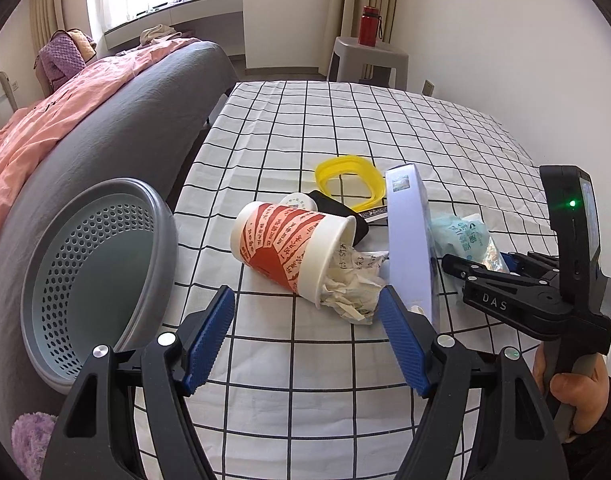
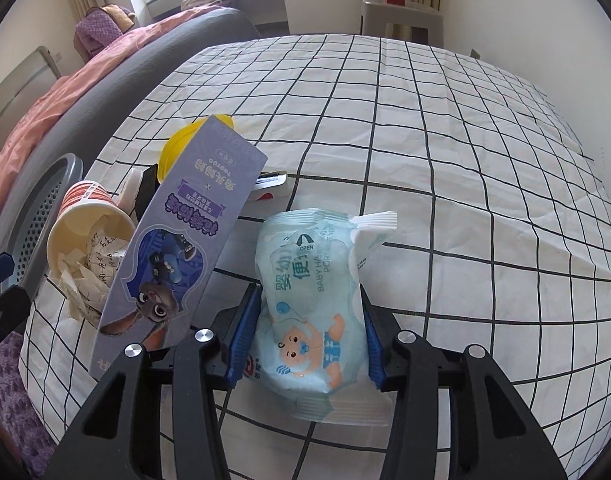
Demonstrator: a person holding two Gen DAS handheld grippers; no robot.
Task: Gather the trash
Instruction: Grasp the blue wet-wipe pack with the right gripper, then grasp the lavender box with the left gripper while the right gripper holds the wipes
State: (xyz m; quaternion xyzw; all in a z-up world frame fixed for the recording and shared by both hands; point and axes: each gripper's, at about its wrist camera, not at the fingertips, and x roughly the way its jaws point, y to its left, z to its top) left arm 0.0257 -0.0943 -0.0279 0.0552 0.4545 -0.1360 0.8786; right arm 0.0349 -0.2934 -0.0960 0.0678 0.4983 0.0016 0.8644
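Observation:
A red and white paper cup [image 1: 293, 246] lies on its side on the checked cloth, crumpled paper [image 1: 355, 286] spilling from its mouth. My left gripper [image 1: 305, 334] is open just in front of it, empty. A purple cartoon box [image 2: 181, 232] stands tilted beside the cup [image 2: 91, 226]. My right gripper [image 2: 307, 338] is shut on a light blue baby wipes pack [image 2: 309, 300], its blue pads pressed on both sides. The pack also shows in the left wrist view [image 1: 463, 238], behind the box [image 1: 409, 240].
A grey perforated basket [image 1: 93, 276] hangs tilted at the table's left edge. A yellow lid [image 1: 351, 180], a black item [image 1: 341, 216] and a small white lid [image 1: 297, 202] lie behind the cup. A grey sofa [image 1: 117, 128] is left; a stool with red bottle [image 1: 369, 26] stands beyond.

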